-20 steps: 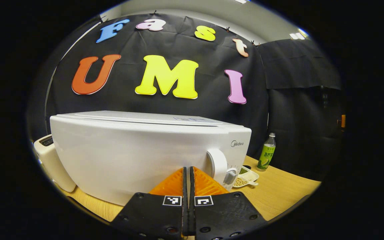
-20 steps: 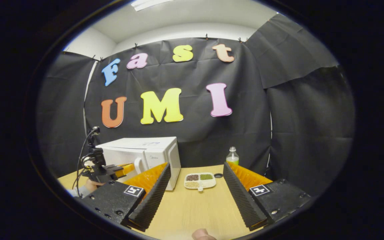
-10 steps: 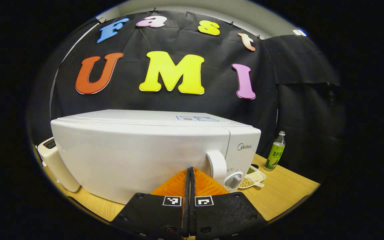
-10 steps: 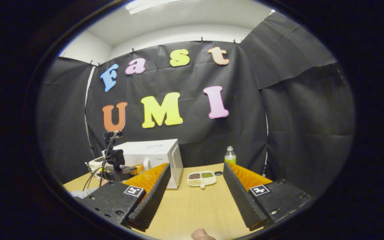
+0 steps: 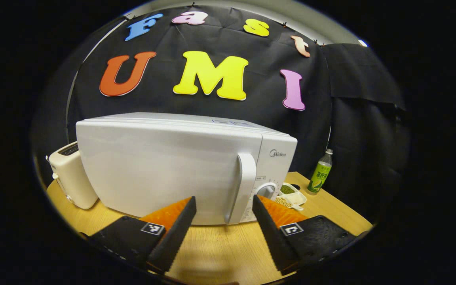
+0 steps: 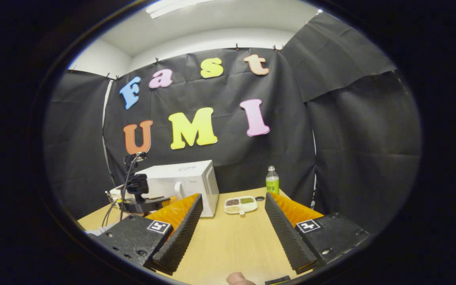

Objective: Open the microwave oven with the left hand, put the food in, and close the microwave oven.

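A white microwave oven (image 5: 164, 166) stands on the wooden table (image 5: 220, 249) with its door shut. Its vertical handle (image 5: 244, 186) sits just beyond my left gripper (image 5: 222, 229), which is open with nothing between its fingers. A white divided food dish (image 5: 289, 194) with beans lies right of the oven. In the right gripper view the microwave oven (image 6: 184, 184) is far left, the food dish (image 6: 240, 204) lies ahead in the middle, and my right gripper (image 6: 232, 233) hangs open above the table. The left gripper (image 6: 141, 200) appears there in front of the oven.
A cream toaster (image 5: 71, 176) stands left of the oven. A green drink bottle (image 5: 319, 174) stands at the back right, also in the right gripper view as the bottle (image 6: 272, 182). A small dark cap (image 6: 259, 198) lies beside the dish. A fingertip (image 6: 238, 278) shows at the bottom edge.
My left gripper has gone from shut to open and drawn back from the microwave door, so the whole handle now shows. The right gripper barely shifted.
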Demonstrator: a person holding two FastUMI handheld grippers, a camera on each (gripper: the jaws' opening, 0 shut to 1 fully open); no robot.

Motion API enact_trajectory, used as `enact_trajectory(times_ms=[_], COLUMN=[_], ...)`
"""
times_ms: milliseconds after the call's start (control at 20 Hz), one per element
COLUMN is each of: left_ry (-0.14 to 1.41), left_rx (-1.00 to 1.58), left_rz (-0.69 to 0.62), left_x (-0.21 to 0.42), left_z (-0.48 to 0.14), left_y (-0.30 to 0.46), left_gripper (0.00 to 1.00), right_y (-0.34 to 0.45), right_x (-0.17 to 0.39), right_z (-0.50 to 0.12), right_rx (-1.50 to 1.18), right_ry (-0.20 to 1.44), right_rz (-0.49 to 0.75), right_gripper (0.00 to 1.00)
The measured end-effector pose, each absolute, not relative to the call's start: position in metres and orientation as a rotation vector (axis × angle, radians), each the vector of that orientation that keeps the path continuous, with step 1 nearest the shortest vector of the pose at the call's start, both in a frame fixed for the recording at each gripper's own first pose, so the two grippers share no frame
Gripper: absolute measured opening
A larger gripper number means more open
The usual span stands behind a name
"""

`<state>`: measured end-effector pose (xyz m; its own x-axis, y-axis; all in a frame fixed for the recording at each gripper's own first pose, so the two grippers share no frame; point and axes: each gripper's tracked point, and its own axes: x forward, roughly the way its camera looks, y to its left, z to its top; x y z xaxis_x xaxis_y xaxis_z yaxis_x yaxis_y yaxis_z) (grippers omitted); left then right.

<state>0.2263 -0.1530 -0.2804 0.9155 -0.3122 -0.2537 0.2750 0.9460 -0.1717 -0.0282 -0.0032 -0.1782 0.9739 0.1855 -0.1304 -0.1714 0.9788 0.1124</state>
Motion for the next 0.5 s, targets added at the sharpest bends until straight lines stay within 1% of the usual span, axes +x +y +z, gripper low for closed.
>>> enact_trajectory(times_ms=[50, 100, 150, 200, 300, 350, 400, 450, 500], left_ry=[0.275, 0.269, 0.262, 0.254, 0.223, 0.196, 0.186, 0.185, 0.177], left_rx=[-0.121, -0.107, -0.100, -0.099, -0.085, -0.071, -0.060, -0.054, -0.047], left_rz=[-0.291, -0.275, -0.267, -0.265, -0.248, -0.219, -0.210, -0.203, -0.199], left_x=[0.220, 0.209, 0.197, 0.183, 0.156, 0.144, 0.130, 0.116, 0.101], left_z=[-0.283, -0.281, -0.278, -0.270, -0.249, -0.233, -0.219, -0.207, -0.192], left_y=[-0.150, -0.143, -0.139, -0.137, -0.128, -0.118, -0.111, -0.110, -0.105], left_gripper=[0.98, 0.96, 0.95, 0.96, 0.96, 0.95, 0.95, 0.95, 0.95], right_y=[0.000, 0.003, 0.006, 0.009, 0.012, 0.013, 0.014, 0.016, 0.018], right_x=[-0.031, -0.035, -0.037, -0.040, -0.048, -0.052, -0.057, -0.061, -0.064], right_z=[-0.179, -0.179, -0.176, -0.173, -0.161, -0.153, -0.147, -0.139, -0.130], right_rx=[0.112, 0.116, 0.116, 0.108, 0.091, 0.086, 0.085, 0.090, 0.096], right_ry=[0.148, 0.152, 0.151, 0.147, 0.129, 0.119, 0.120, 0.117, 0.116], right_rz=[0.191, 0.201, 0.205, 0.212, 0.215, 0.211, 0.204, 0.203, 0.200], right_gripper=[1.00, 1.00, 0.92, 1.00, 1.00, 0.91, 0.91, 1.00, 1.00])
